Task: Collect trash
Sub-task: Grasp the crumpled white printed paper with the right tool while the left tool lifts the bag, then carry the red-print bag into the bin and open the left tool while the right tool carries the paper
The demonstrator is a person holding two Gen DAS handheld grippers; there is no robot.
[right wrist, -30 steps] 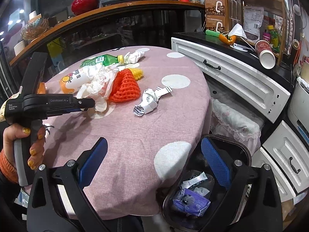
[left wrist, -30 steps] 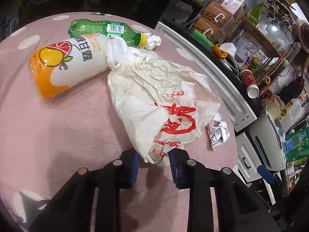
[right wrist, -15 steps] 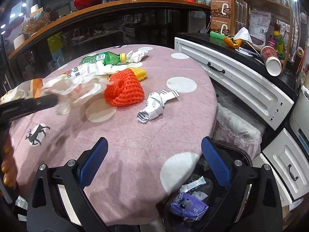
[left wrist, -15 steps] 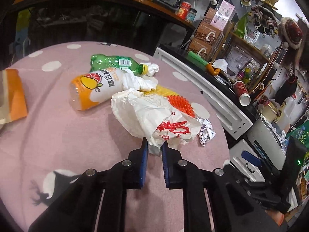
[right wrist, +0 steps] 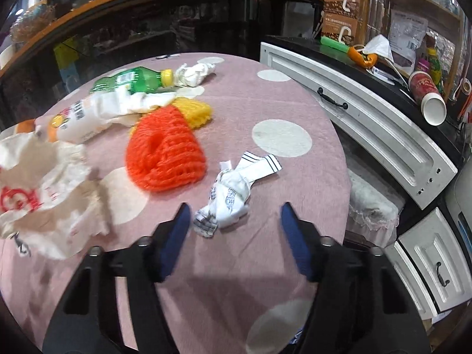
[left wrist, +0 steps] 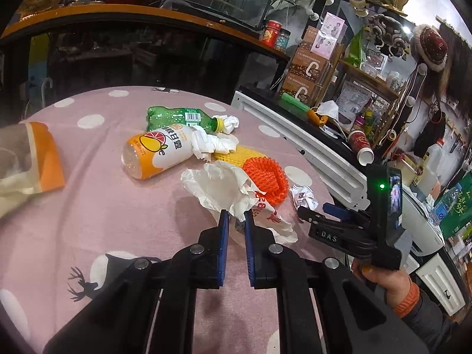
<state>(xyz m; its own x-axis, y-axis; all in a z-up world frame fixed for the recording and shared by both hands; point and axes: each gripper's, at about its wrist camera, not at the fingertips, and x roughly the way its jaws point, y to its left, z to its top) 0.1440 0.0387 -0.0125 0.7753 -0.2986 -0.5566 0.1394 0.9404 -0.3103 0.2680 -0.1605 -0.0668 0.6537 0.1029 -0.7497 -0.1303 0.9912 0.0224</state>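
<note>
**Left tongs pinched on paper bag, right tongs spread over the table**

The left tongs (left wrist: 234,216) are pressed together on an edge of the crumpled white paper bag with red print (left wrist: 233,194), which is held just above the table. The right tongs (right wrist: 233,218) are spread wide, hovering over a crumpled white wrapper with black stripes (right wrist: 233,197) lying near their tips.

The round table is covered by a pink cloth with white dots (right wrist: 265,103). A white drawer cabinet (right wrist: 368,124) is seen at 3 o'clock, with a red paper cup (right wrist: 427,97) tipped on its dark top, and a curved wooden counter (left wrist: 147,14) at 12 o'clock.

A green plastic bottle with a yellow cap (left wrist: 183,118) and a white-and-orange drink bottle (left wrist: 159,153) are laid on their sides at 11 o'clock; their contents cannot be told. An orange foam net (right wrist: 165,156) is touching a yellow foam net (right wrist: 194,112).
</note>
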